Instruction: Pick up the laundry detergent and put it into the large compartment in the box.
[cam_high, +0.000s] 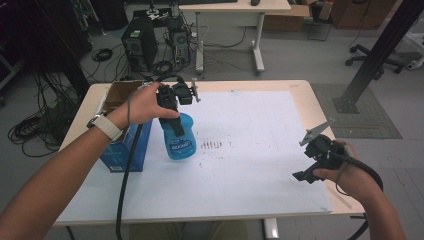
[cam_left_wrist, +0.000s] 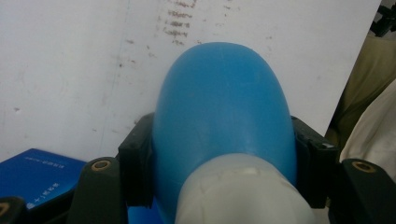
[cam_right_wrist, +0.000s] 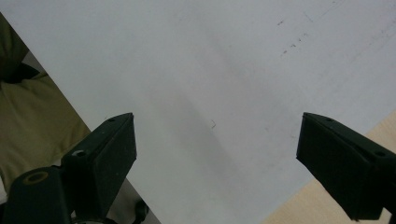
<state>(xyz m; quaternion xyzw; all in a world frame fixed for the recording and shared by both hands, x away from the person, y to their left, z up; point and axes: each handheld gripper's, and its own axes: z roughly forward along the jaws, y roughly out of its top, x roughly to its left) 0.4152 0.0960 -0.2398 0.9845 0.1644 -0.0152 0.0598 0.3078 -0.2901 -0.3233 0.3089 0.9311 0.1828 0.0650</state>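
Observation:
A blue plastic bottle (cam_high: 179, 140) with a pale neck (cam_left_wrist: 238, 191) is upright over the left part of the white sheet (cam_high: 250, 150). My left gripper (cam_high: 175, 120) comes down on it from above and is shut on its upper body. Its black pads (cam_left_wrist: 135, 158) press on both sides of the bottle. Whether the bottle's base touches the sheet cannot be told. My right gripper (cam_high: 305, 175) hovers over the sheet's front right corner, open and with nothing between its fingers (cam_right_wrist: 112, 154).
A blue box (cam_high: 122, 150) with an open cardboard top stands just left of the bottle, at the table's left edge. Dark smudges (cam_high: 212, 145) mark the sheet's middle. The wooden table edge (cam_right_wrist: 317, 205) lies close to the right gripper. Beyond the table are computers, cables and a desk.

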